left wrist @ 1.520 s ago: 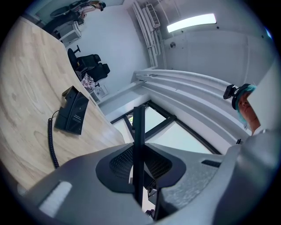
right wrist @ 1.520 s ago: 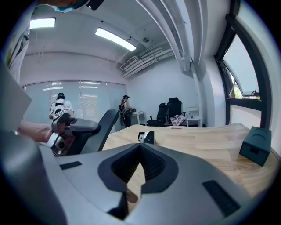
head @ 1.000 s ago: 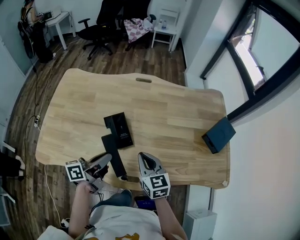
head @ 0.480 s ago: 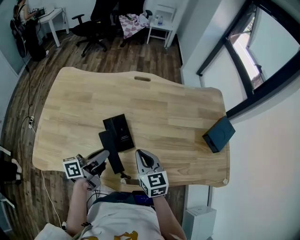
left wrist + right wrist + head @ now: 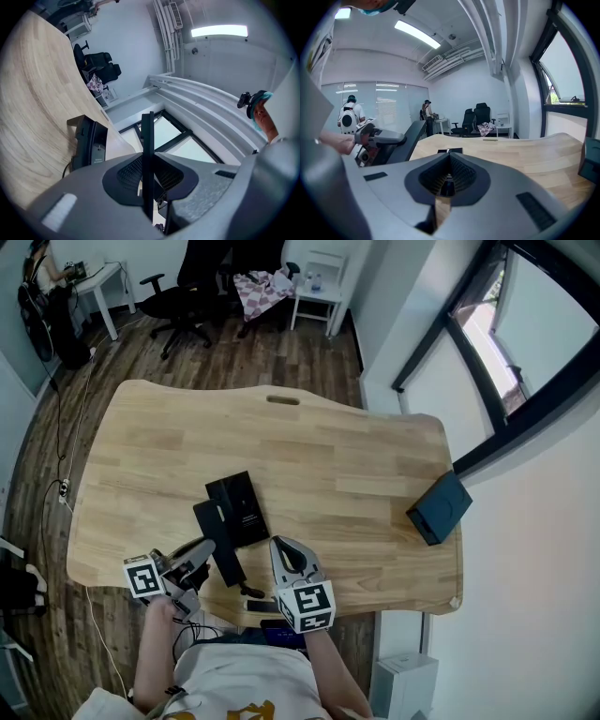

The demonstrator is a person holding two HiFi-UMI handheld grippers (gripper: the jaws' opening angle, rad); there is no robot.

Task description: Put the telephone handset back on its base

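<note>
The black telephone base (image 5: 240, 506) lies flat on the wooden table (image 5: 328, 446), near the front edge. The long black handset (image 5: 217, 543) slants beside the base's left side, and my left gripper (image 5: 204, 551) is shut on its lower half. In the left gripper view the handset (image 5: 147, 154) stands edge-on between the pads, with the base (image 5: 89, 143) to the left beyond it. My right gripper (image 5: 279, 547) hovers just right of the handset, over the table's near edge. Its jaws are shut with nothing in them (image 5: 449, 177). The right gripper view shows the handset (image 5: 410, 135) at left.
A dark box (image 5: 438, 508) sits at the table's right edge. A cord end (image 5: 251, 593) lies at the near edge between the grippers. Office chairs (image 5: 192, 282) and a small white table (image 5: 314, 292) stand beyond the far edge. A window wall (image 5: 525, 352) runs along the right.
The left gripper has moved the handset slightly away from the near edge, closer along the base's left side. The right gripper has hardly moved.
</note>
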